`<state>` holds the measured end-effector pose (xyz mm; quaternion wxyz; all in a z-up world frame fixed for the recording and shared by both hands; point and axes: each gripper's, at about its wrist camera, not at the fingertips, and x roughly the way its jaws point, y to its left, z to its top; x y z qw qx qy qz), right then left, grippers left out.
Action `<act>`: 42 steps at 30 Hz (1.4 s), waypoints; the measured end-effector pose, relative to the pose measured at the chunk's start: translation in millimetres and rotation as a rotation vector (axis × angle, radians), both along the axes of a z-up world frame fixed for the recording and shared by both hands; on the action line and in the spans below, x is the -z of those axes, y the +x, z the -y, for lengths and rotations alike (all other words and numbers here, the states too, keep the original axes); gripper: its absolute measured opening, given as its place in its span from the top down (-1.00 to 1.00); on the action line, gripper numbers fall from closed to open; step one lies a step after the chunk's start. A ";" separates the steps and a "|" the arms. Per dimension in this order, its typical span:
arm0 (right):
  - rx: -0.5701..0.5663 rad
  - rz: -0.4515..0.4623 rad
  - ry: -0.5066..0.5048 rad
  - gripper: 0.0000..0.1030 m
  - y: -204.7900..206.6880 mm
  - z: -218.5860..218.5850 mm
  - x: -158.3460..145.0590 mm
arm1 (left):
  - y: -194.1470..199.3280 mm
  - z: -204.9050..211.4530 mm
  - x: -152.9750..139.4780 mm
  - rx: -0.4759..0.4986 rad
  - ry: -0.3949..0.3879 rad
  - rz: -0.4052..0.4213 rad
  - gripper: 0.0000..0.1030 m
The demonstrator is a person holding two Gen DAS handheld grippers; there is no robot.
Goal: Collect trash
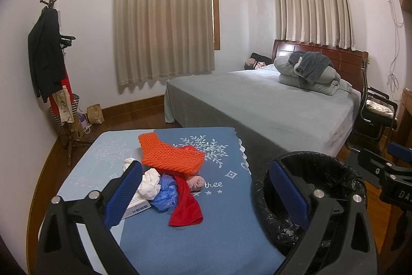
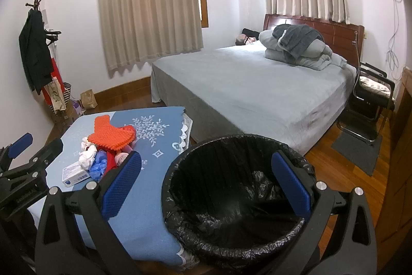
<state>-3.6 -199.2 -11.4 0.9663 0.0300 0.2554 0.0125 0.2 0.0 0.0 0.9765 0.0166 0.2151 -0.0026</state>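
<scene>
A heap of trash [image 1: 167,179] is piled on the blue table [image 1: 206,236], its long axis running near-right to far-left. The bin [image 2: 231,197] stands right. Both the left gripper [image 1: 206,192] and right gripper [image 2: 206,187] are spread wide, empty.

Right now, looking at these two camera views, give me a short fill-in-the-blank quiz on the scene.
1. The bin is lined with a ____ bag.
2. The orange foam net lies on a table covered in a ____ cloth.
3. Both the left gripper and the right gripper stand ____.

Missing words: black; blue; open
</scene>
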 end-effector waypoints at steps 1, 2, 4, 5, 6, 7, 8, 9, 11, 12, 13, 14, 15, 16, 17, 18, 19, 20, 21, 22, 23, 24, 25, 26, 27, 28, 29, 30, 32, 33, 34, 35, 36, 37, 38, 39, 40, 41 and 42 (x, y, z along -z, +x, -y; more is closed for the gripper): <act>0.000 0.000 0.000 -0.91 -0.1 0.0 -0.1 | 0.1 0.1 0.0 0.001 0.000 0.000 -0.88; 0.000 0.000 0.000 -0.91 0.0 0.1 0.1 | 0.4 -2.3 0.4 0.001 0.000 -0.001 -0.88; 0.000 0.000 0.000 -0.91 0.0 0.2 0.2 | 0.6 -3.0 0.6 0.000 0.000 -0.001 -0.88; 0.001 0.000 0.000 -0.91 0.3 0.3 0.2 | 0.5 -2.7 0.6 0.000 0.000 -0.001 -0.88; 0.001 -0.001 0.000 -0.91 0.4 0.4 0.2 | 0.6 -2.8 0.7 0.000 0.000 -0.002 -0.88; 0.001 -0.001 0.001 -0.91 0.5 0.5 0.1 | 0.4 -2.3 0.6 0.001 0.000 -0.001 -0.88; 0.000 -0.002 0.001 -0.91 0.6 0.6 -0.1 | 0.4 -2.0 0.6 0.000 0.001 -0.001 -0.88; 0.000 -0.002 0.001 -0.91 0.7 0.6 -0.2 | 0.4 -2.0 0.6 0.000 0.001 0.000 -0.88; 0.000 -0.002 0.002 -0.91 1.0 0.9 -0.3 | 0.5 -2.3 0.7 0.001 0.002 -0.001 -0.88; -0.001 -0.003 0.003 -0.91 1.1 1.0 -0.5 | 0.6 -2.6 0.8 0.001 0.001 -0.001 -0.88; -0.001 -0.003 0.003 -0.91 1.1 1.1 -0.6 | 0.6 -2.6 0.7 0.000 0.001 -0.001 -0.88; -0.001 -0.003 0.004 -0.91 0.5 1.8 0.2 | 0.6 -2.3 0.7 0.000 0.001 -0.001 -0.88; -0.001 -0.003 0.004 -0.91 -1.2 3.5 2.6 | 0.5 -1.9 0.6 0.000 0.002 -0.001 -0.88; -0.001 -0.003 0.003 -0.91 -0.5 3.1 2.3 | 0.6 -2.4 0.8 0.000 0.001 -0.001 -0.88; -0.001 -0.002 0.003 -0.91 -0.6 3.1 2.5 | 0.5 -1.8 0.6 0.000 0.002 -0.002 -0.88; 0.000 -0.002 0.003 -0.91 -0.6 3.1 2.8 | 0.6 -1.8 0.6 0.000 0.002 -0.002 -0.88; 0.000 -0.004 0.004 -0.91 0.2 2.8 2.3 | 0.6 -2.0 0.7 0.000 0.001 -0.002 -0.88; -0.001 -0.005 0.005 -0.91 0.4 2.6 2.1 | 0.6 -1.9 0.7 0.000 0.002 -0.002 -0.88; -0.001 -0.005 0.004 -0.91 -0.2 2.7 2.6 | 0.6 -1.8 0.7 0.000 0.002 -0.002 -0.88; 0.000 -0.004 0.004 -0.91 0.5 2.4 2.1 | 0.8 -2.2 0.8 0.000 0.002 -0.003 -0.88; -0.001 -0.005 0.004 -0.91 0.4 2.4 2.3 | 0.6 -2.0 0.8 0.001 0.002 -0.003 -0.88; -0.001 -0.005 0.004 -0.91 0.3 2.4 2.4 | 0.6 -1.8 0.7 0.000 0.002 -0.003 -0.88; -0.001 -0.005 0.005 -0.91 0.2 2.5 2.4 | 0.7 -1.9 0.8 0.000 0.002 -0.003 -0.88; 0.000 -0.004 0.005 -0.91 0.5 2.3 2.3 | 0.6 -1.8 0.7 0.000 0.002 -0.003 -0.88; -0.001 -0.005 0.004 -0.91 0.4 2.3 2.5 | 0.7 -1.7 0.7 0.000 0.002 -0.003 -0.88; -0.001 -0.006 0.004 -0.91 0.5 2.3 2.6 | 0.8 -2.1 0.9 0.000 0.001 -0.003 -0.88; -0.001 -0.006 0.005 -0.91 0.7 2.3 2.3 | 0.7 -1.7 0.8 0.000 0.002 -0.003 -0.88; 0.000 -0.006 0.005 -0.91 0.4 2.4 2.4 | 0.7 -1.6 0.8 0.000 0.002 -0.003 -0.88; -0.001 -0.006 0.006 -0.91 0.8 2.3 2.4 | 0.9 -2.0 0.9 0.000 0.002 -0.004 -0.88; -0.001 -0.007 0.006 -0.91 0.6 2.3 2.6 | 0.9 -2.1 0.9 0.000 0.001 -0.004 -0.88; -0.001 -0.007 0.005 -0.91 0.5 2.3 2.6 | 0.9 -2.0 0.9 0.000 0.002 -0.004 -0.88; 0.000 -0.007 0.005 -0.91 0.9 2.2 2.3 | 0.8 -1.6 0.8 0.000 0.002 -0.004 -0.88; -0.001 -0.008 0.005 -0.91 0.7 2.3 2.5 | 0.9 -2.0 0.9 0.000 0.002 -0.004 -0.88; -0.001 -0.008 0.006 -0.91 1.1 2.1 2.0 | 0.9 -1.7 0.9 0.000 0.002 -0.004 -0.88; -0.001 -0.007 0.007 -0.91 0.8 2.3 2.1 | 0.9 -1.6 0.8 0.000 0.002 -0.005 -0.88; -0.001 -0.007 0.007 -0.91 0.7 2.4 2.2 | 1.0 -1.9 1.0 0.000 0.002 -0.005 -0.88; 0.000 -0.008 0.006 -0.91 1.2 2.0 1.9 | 0.9 -1.7 0.8 0.000 0.002 -0.005 -0.88; -0.001 -0.008 0.006 -0.91 1.0 2.2 2.0 | 0.9 -1.5 0.8 0.000 0.002 -0.004 -0.88; -0.001 -0.007 0.006 -0.91 0.6 2.3 2.1 | 1.0 -1.8 0.9 -0.001 0.002 -0.004 -0.88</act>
